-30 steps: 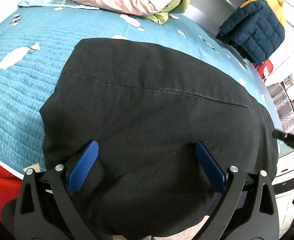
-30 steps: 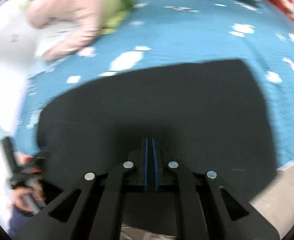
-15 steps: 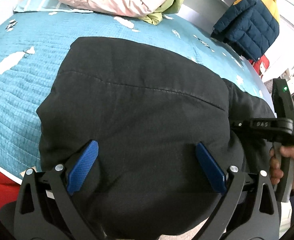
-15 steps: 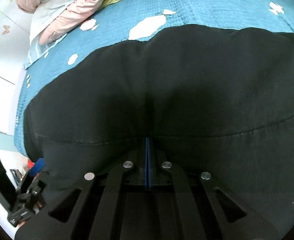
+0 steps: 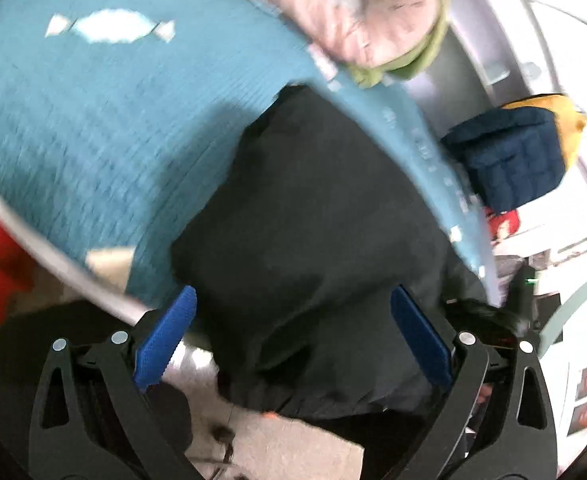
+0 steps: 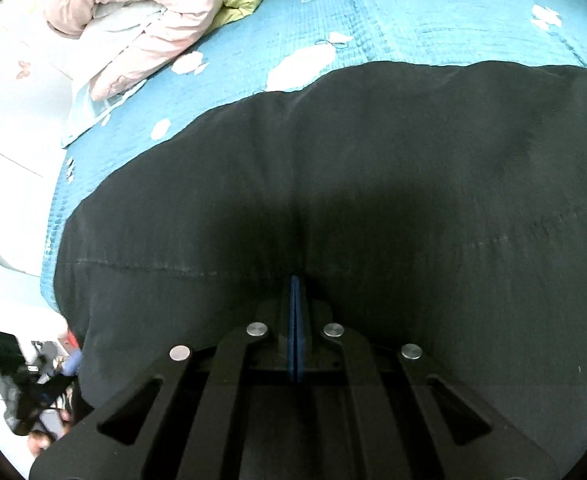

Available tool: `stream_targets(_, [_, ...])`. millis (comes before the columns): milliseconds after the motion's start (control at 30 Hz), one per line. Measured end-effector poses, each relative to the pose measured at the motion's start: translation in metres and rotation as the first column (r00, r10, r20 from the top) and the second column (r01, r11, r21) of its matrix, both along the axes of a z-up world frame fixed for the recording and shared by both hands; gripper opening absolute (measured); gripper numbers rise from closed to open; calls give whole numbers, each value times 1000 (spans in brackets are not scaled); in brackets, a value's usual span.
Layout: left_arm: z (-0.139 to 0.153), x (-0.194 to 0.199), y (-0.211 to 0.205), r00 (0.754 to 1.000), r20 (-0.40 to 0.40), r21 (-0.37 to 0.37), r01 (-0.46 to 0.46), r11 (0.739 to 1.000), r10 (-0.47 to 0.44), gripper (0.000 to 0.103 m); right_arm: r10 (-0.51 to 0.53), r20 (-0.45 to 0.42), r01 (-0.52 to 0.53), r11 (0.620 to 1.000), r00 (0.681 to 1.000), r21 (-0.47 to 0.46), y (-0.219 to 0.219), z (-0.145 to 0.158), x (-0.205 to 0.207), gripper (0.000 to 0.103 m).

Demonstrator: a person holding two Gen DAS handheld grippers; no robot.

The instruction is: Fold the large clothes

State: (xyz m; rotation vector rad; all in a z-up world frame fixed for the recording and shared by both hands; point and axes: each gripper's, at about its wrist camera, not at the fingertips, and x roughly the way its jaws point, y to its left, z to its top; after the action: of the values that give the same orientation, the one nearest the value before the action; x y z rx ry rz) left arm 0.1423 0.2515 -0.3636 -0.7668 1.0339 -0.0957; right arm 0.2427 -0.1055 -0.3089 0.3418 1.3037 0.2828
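Where the right gripper [image 6: 296, 292] meets the black garment [image 6: 353, 184], its fingers are clamped together on a pinch of cloth near the seam. The left gripper [image 5: 293, 332] hovers with fingers apart, the cloth's hanging edge between them, ungripped. The garment lies spread over the bed [image 6: 413, 12], drooping past its near edge. It looks soft, thick and limp, probably fairly heavy; hems and corners seem the surest holds. Beyond, a pink quilt [image 6: 141, 12] sits at the far corner.
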Motion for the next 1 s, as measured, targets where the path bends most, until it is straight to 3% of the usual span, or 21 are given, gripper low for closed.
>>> stream_targets(67, [-14, 2, -13, 998, -40, -5, 44, 999, -44, 97, -2, 18, 2, 1000, 1000, -4, -1, 9, -8, 0])
stream_targets(267, [-41, 2, -12, 998, -61, -108, 3, 994, -10, 98, 21, -4, -21, 1000, 1000, 20, -7, 17, -43, 4])
stream_targets(400, [-59, 11, -10, 995, -99, -160, -1, 987, -15, 99, 8, -53, -6, 999, 999, 40, -13, 5, -57, 2])
stream_targets(567, [-61, 25, -18, 992, -128, -131, 5, 991, -22, 100, 20, -90, -17, 999, 996, 40, -12, -14, -54, 0])
stream_targets(667, [-61, 25, -24, 992, -125, -111, 4, 994, -18, 100, 2, -122, 10, 996, 992, 93, -16, -38, -45, 0])
stream_targets(833, [-62, 22, -24, 992, -126, -118, -2, 993, -13, 100, -11, -128, 22, 996, 992, 88, -14, -17, -56, 0])
stream_targets(900, [-62, 22, -22, 991, -131, -125, 1, 992, -17, 100, -2, -149, 21, 992, 989, 122, -16, -9, -66, 5])
stream_targets(1000, [-62, 25, -21, 990, -141, -127, 10, 992, -28, 100, 22, -191, 1, 993, 981, 121, -11, -18, -85, 3])
